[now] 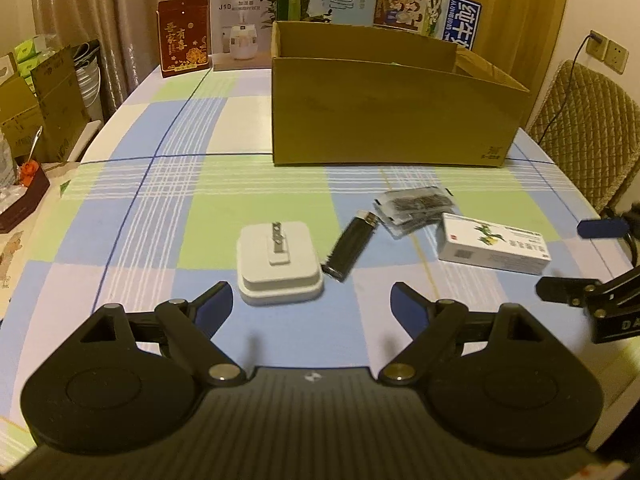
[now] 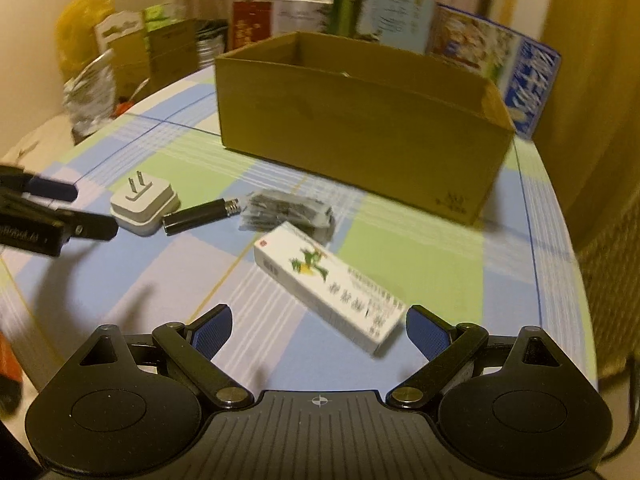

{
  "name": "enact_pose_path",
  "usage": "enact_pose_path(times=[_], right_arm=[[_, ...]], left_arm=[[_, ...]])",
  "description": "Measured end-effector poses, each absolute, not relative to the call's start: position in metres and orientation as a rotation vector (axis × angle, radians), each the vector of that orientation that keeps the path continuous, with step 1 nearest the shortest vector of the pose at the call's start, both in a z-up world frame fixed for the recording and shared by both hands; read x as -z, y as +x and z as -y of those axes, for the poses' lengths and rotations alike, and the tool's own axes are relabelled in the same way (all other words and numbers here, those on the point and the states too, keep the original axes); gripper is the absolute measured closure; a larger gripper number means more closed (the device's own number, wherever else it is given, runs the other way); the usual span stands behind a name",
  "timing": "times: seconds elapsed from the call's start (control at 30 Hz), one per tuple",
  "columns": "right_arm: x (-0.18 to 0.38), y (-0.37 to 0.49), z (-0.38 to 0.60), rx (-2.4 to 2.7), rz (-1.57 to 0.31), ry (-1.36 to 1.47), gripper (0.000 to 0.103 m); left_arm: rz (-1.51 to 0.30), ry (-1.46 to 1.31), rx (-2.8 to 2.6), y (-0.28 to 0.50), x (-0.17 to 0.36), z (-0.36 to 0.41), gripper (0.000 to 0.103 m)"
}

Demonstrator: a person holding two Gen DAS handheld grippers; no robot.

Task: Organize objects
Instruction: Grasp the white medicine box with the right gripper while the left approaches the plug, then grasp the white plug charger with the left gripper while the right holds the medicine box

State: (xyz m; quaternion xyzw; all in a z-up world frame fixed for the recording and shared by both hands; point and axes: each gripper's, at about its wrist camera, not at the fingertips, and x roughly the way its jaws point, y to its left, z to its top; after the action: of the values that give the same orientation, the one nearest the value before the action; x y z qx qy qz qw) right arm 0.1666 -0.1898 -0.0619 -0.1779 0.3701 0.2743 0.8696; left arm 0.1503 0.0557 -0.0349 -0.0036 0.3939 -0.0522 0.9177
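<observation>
On the checked tablecloth lie a white plug adapter, a black lighter, a crinkled dark sachet and a white medicine box. Behind them stands an open cardboard box. My left gripper is open just short of the adapter. My right gripper is open, its fingers flanking the near end of the medicine box without touching it.
Printed cartons and milk boxes stand along the table's far edge behind the cardboard box. A padded chair is at the right, and boxes and clutter are stacked off the left edge.
</observation>
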Motion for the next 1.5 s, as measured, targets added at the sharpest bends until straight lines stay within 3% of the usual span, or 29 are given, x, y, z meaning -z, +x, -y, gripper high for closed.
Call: enact_pose_path(times=[0.53, 0.7, 0.8, 0.9, 0.93, 1.2, 1.5], right_arm=[[0.101, 0.219, 0.168, -0.658, -0.841, -0.637, 0.012], [0.106, 0.227, 0.164, -0.657, -0.871, -0.626, 0.013], [0.106, 0.231, 0.165, -0.661, -0.891, -0.593, 0.022], [0.104, 0.233, 0.167, -0.662, -0.914, -0.546, 0.035], [0.103, 0.234, 0.167, -0.658, -0.923, -0.522, 0.042], [0.098, 0.219, 0.177, -0.582, -1.011, -0.376, 0.067], [0.092, 0.167, 0.191, -0.558, -1.069, -0.204, 0.067]], left_arm=[[-0.892, 0.083, 0.097, 0.201, 0.068, -0.060, 0.018], [-0.903, 0.083, 0.096, 0.214, 0.076, -0.061, 0.023], [-0.906, 0.081, 0.099, 0.217, 0.078, -0.063, 0.027], [-0.921, 0.096, 0.110, 0.217, 0.081, -0.062, 0.039], [-0.918, 0.094, 0.113, 0.216, 0.082, -0.063, 0.040], [-0.933, 0.126, 0.157, 0.191, 0.077, -0.052, 0.041], [-0.930, 0.148, 0.276, 0.153, 0.079, -0.013, 0.040]])
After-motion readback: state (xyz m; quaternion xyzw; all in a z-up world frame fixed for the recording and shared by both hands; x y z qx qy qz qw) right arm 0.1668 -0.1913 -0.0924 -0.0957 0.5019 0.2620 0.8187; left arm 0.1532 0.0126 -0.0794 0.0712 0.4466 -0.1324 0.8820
